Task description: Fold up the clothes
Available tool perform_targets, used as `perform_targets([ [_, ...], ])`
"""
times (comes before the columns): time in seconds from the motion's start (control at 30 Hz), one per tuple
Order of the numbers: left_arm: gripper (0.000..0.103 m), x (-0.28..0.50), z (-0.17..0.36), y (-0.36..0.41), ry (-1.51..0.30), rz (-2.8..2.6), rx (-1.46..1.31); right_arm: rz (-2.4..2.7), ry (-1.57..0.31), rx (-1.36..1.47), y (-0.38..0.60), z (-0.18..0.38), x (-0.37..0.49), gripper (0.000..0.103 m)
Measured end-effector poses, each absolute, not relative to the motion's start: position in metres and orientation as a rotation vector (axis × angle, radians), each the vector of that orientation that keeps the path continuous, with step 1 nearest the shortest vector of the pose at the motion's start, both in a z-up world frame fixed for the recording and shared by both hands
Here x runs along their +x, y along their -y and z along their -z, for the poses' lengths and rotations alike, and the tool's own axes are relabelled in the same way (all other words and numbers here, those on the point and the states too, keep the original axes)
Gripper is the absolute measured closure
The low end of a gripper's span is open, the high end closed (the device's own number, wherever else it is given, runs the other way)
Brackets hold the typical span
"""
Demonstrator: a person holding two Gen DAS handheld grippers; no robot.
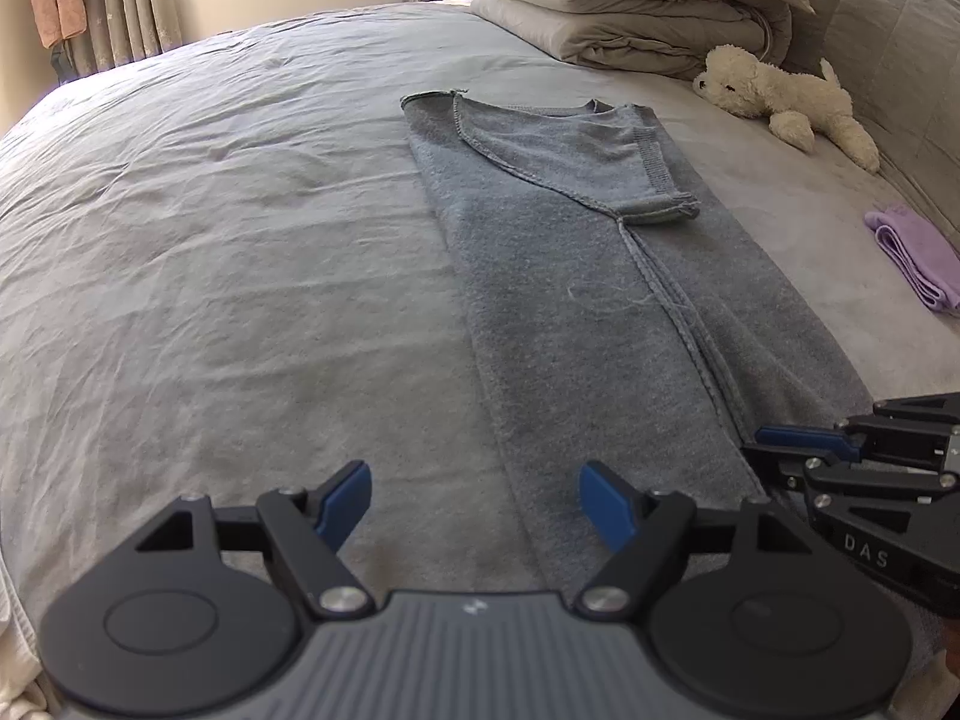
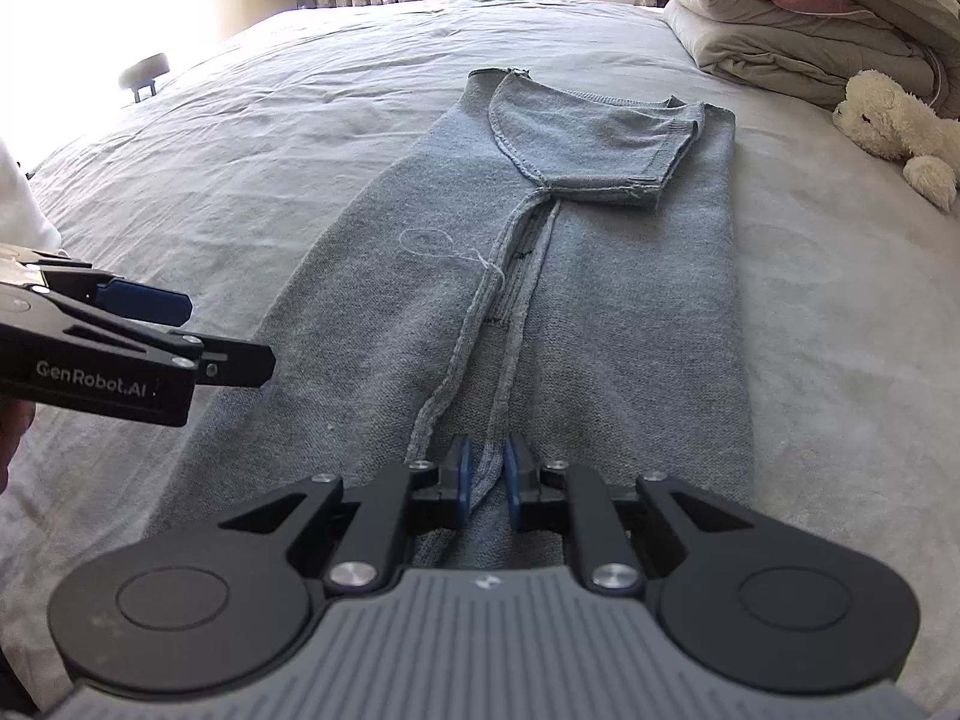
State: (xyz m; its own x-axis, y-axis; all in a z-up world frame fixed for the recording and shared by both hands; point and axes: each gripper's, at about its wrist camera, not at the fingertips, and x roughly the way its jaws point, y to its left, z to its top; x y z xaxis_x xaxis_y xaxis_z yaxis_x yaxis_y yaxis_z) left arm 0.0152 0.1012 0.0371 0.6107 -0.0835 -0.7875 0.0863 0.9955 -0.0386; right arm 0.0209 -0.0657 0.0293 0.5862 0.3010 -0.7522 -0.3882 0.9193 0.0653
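Right gripper (image 2: 486,483): jaws nearly pressed together, pinching the raised seam edge at the near end of the grey shirt (image 2: 576,276); blue pads sit either side of that ridge of cloth.
Left gripper (image 1: 474,504): jaws spread wide with nothing between them, hovering over the shirt's near left edge where it meets the bed (image 1: 210,210).
The two grippers: close together at the shirt's near end, left one just beside the right.
Shirt, place: flat on the bed, right of the bed's middle, sides folded in to make a long narrow strip.
Shirt, long axis: runs straight away from the grippers, hem end near, neck end far, toward the far side of the bed.
Sleeve (image 2: 600,138): folded across the far end, cuff pointing right.
Seams: two lines run lengthwise down the strip's middle, meeting under the sleeve.
Beyond: a folded quilt (image 1: 630,6) at the far right, a white plush toy (image 1: 780,96) beside it, a folded purple cloth (image 1: 918,258) near the right edge, all apart from the shirt.
Curtains (image 1: 114,6): past the bed's far left corner.
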Motion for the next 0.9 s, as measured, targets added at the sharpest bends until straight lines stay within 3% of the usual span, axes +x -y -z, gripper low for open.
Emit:
perform_targets([
  [0.03, 0.025, 0.015, -0.037, -0.103, -0.910, 0.094, -0.001, -0.402, -0.855, -0.108, 0.066, -0.030, 0.022, 0.096],
  [0.07, 0.025, 0.016, -0.037, -0.104, -0.911, 0.090, -0.006, -0.401, -0.854, -0.101, 0.066, -0.031, 0.022, 0.098],
  [0.27, 0.031, -0.007, -0.052, -0.128, -0.928, 0.101, -0.135, -0.337, -0.839, 0.032, 0.078, -0.043, 0.014, 0.096],
  [0.3, 0.015, -0.018, -0.059, -0.141, -0.853, 0.118, -0.198, -0.337, -0.848, 0.064, 0.079, -0.042, 0.010, 0.096],
  [0.33, 0.008, -0.022, -0.059, -0.146, -0.813, 0.103, -0.197, -0.369, -0.836, 0.065, 0.077, -0.044, 0.006, 0.096],
  [0.37, 0.010, -0.017, -0.052, -0.146, -0.835, 0.068, -0.147, -0.390, -0.820, 0.060, 0.075, -0.046, 0.003, 0.096],
  [0.4, 0.023, -0.008, -0.044, -0.146, -0.867, 0.007, -0.110, -0.376, -0.795, 0.043, 0.073, -0.049, 0.003, 0.096],
  [0.47, 0.026, 0.003, -0.037, -0.155, -0.897, -0.051, -0.195, -0.355, -0.776, 0.048, 0.076, -0.053, 0.007, 0.096],
  [0.57, 0.017, -0.003, -0.039, -0.156, -0.876, -0.029, -0.277, -0.338, -0.779, 0.033, 0.081, -0.053, 0.010, 0.096],
  [0.9, 0.017, -0.010, -0.031, -0.145, -0.880, -0.038, -0.189, -0.357, -0.793, -0.003, 0.080, -0.047, -0.006, 0.090],
])
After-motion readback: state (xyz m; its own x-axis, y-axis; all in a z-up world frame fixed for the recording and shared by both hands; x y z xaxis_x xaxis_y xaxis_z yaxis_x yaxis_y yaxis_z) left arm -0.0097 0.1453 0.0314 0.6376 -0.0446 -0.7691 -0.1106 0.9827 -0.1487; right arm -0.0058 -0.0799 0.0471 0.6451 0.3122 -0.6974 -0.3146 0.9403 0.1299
